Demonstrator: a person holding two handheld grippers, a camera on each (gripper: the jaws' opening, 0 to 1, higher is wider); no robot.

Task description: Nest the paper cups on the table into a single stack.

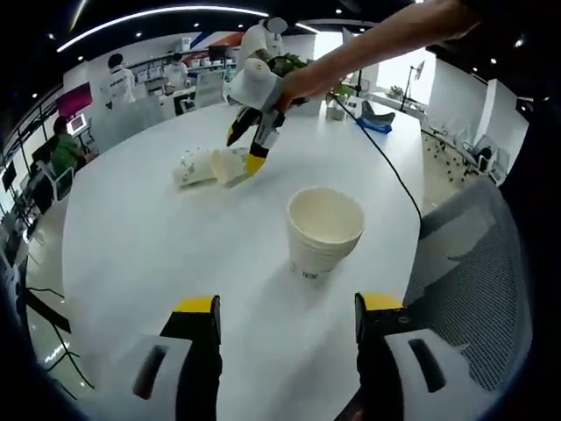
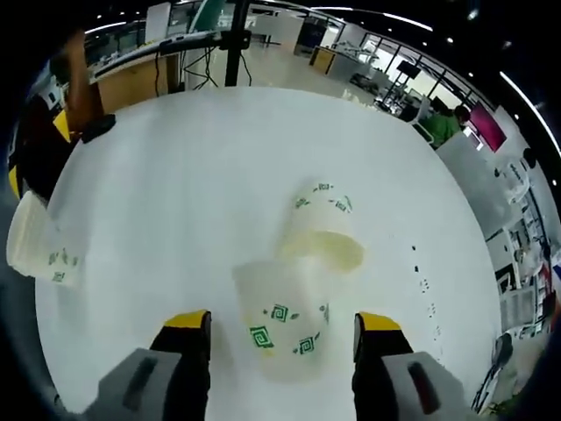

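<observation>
With our right claw (image 2: 282,338) wide around a cup (image 2: 285,329) lying beside another (image 2: 323,230) on the counter (image 2: 175,193), and left claw (image 1: 287,316) wide, we risk crushing it.

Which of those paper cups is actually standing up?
The plain-sided cup nearest the left gripper stands upright, mouth up. The other two cups lie tipped on their sides by the right gripper.

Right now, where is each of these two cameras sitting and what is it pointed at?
Left gripper view: rides the left hand-held gripper, open over the table, facing an upright cup; beyond, a person's arm holds the right hand-held gripper.
Right gripper view: looks down at two lying cups.
Shared: table, all three cups.
</observation>
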